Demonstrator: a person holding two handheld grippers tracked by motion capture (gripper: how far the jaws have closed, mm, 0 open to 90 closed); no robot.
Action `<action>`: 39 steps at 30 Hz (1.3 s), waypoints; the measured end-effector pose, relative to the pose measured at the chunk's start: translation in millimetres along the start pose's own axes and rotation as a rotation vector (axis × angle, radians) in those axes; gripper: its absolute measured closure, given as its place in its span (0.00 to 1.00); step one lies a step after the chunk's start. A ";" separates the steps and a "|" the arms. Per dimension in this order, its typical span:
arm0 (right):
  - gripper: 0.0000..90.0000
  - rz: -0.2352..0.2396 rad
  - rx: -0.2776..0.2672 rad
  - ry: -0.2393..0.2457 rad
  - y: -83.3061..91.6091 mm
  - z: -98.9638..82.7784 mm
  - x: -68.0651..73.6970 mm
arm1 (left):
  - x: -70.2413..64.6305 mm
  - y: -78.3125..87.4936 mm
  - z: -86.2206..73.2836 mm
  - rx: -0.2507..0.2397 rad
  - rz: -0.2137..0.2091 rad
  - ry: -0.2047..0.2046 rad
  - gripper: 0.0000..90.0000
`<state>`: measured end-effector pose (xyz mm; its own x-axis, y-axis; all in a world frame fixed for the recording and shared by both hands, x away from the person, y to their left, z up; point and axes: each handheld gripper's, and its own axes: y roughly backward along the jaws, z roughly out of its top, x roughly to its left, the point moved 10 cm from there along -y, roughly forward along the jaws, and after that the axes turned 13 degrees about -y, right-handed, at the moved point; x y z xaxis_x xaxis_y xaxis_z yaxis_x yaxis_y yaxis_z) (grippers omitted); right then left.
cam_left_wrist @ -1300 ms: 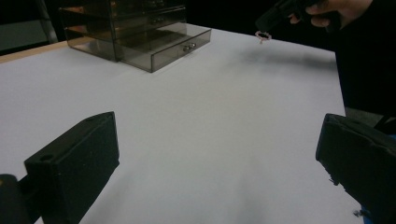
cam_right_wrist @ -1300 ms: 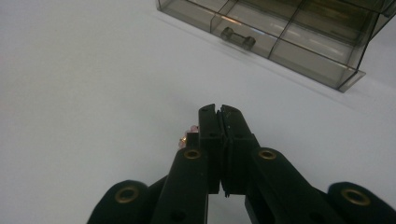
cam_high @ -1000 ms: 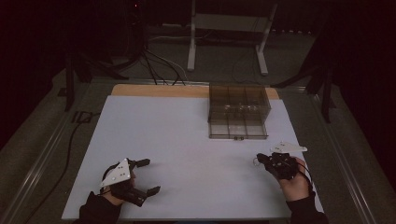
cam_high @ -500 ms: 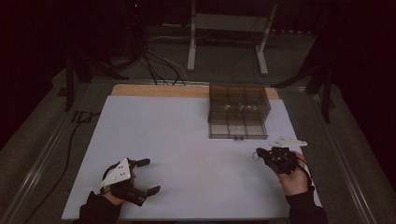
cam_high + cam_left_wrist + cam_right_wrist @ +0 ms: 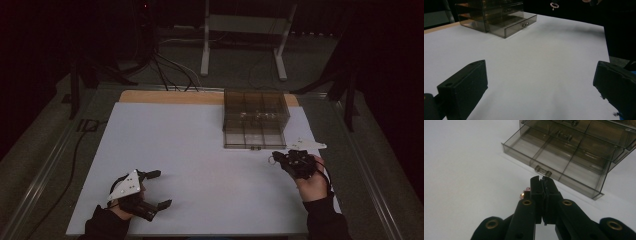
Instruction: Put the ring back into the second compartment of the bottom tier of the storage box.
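right claw (image 5: 543,180) pressed together on a small beaded ring (image 5: 525,192), hovering just short of the pulled-out bottom drawer (image 5: 554,160) of the smoky acrylic drawer box (image 5: 255,117); drawer straight ahead, long axis crosswise. left claw (image 5: 160,189) spread, empty, well apart.

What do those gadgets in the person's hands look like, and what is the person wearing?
Each hand carries a black gripper with two blocky black jaws; brass-coloured rivets mark the arms of the right gripper. A pale grey three-cornered plate sits on top of the left gripper and another on the right one. The person wears dark long sleeves down to the wrists.
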<state>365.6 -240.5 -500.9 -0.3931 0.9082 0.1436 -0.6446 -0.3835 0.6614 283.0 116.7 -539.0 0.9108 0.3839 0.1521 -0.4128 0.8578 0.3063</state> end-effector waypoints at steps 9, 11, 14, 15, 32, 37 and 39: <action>0.98 0.000 -0.010 0.000 -1.3 11.8 -1.3 | -0.7 0.0 -0.5 0.002 -0.001 -0.001 0.01; 0.98 -0.002 -0.012 0.001 -1.4 13.5 -1.4 | 0.4 0.0 0.0 -0.001 0.001 0.001 0.01; 0.98 -0.002 -0.016 0.002 -3.2 19.6 -1.8 | -0.5 0.3 -0.3 0.000 0.000 -0.001 0.01; 0.98 -0.004 -0.015 0.003 -3.8 20.8 -1.7 | -0.5 0.1 -0.8 0.004 0.001 -0.004 0.01; 0.98 -0.002 -0.036 0.001 -8.5 42.1 -2.6 | -0.6 0.8 0.0 -0.002 0.000 -0.002 0.01; 0.98 -0.004 -0.038 -0.001 -10.8 46.6 -3.6 | -0.3 0.7 0.2 -0.002 0.003 -0.004 0.01; 0.98 -0.004 -0.039 -0.001 -11.6 48.7 -3.5 | -0.3 0.5 0.0 0.000 0.003 -0.004 0.01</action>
<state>406.4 -231.1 -473.2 -0.3898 0.9099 0.1420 -0.6711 -0.3863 0.6328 282.5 116.9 -538.9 0.9096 0.3845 0.1570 -0.4150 0.8569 0.3057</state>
